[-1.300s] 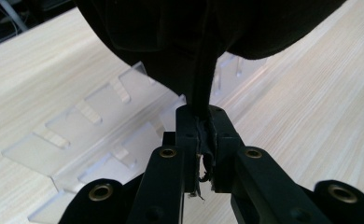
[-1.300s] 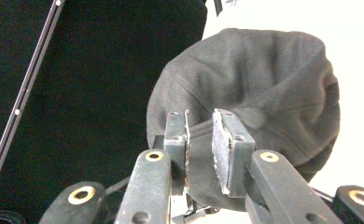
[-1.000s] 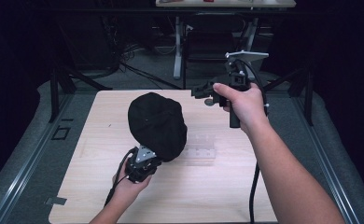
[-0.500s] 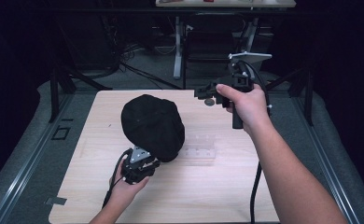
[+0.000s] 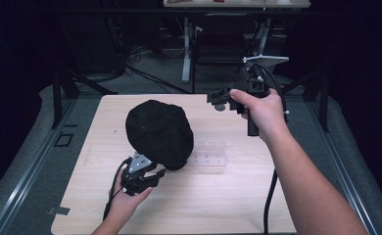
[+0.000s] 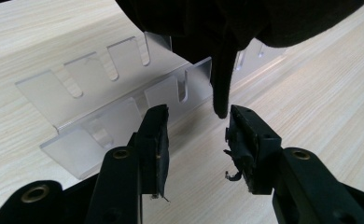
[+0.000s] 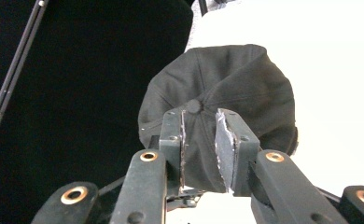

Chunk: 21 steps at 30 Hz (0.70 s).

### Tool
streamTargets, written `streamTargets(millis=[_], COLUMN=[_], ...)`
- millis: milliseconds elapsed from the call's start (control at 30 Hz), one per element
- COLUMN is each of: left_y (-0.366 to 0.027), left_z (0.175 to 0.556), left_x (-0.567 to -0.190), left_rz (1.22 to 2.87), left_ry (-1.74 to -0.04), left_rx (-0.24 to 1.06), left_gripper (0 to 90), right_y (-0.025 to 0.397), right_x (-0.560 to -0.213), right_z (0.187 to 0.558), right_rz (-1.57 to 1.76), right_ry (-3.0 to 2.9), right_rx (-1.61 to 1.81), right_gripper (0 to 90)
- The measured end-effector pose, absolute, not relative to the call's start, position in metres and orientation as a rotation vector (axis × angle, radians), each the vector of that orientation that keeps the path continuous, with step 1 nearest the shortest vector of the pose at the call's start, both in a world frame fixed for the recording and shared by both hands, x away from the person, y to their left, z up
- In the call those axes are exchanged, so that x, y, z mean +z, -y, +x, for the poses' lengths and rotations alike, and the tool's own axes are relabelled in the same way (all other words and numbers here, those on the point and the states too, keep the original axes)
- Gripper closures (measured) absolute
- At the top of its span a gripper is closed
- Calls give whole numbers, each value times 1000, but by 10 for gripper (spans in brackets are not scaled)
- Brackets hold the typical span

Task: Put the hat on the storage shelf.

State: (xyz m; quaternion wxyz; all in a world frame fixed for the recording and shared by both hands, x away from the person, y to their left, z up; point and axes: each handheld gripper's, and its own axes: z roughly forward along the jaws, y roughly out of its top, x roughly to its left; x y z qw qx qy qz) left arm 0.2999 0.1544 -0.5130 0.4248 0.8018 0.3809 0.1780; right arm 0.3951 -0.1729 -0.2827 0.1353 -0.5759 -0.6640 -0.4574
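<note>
Just above the left gripper's [image 6: 196, 140] parted, empty fingers [image 6: 154, 140] hangs the soft, light black fabric cap [image 6: 227, 28]; its stiffer brim looks the best place to grip. Right gripper [image 5: 218, 100] slightly open, empty.

A black cap [image 5: 159, 133] is seen made of matt woven cloth, with stitched seams and a cloth-covered button at the crown visible in the right gripper view. A stand [image 6: 119, 100] of clear, glossy, smooth plastic is shown, with slots cut into its edges. The table [image 5: 218, 196] is surfaced in pale wood with a fine straight grain and a smooth, matt finish. The left gripper [image 6: 196, 140] is built of matt black plastic with brass-coloured metal rivets, and its jaw pads are of dark rubber, worn and frayed at the edges. The right gripper [image 7: 199, 142] is faced with greyish, scuffed pads.
</note>
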Motion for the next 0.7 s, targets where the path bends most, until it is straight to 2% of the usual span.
streamTargets(millis=[700], left_y=[-194], left_z=[291], left_x=[-512], left_rz=[1964], left_ry=[-1035], left_rx=[437], left_gripper=[496], right_y=[186], right_x=[-295], right_z=[381], right_rz=[-1730], right_ry=[1978], right_rx=[-1286], right_gripper=[694])
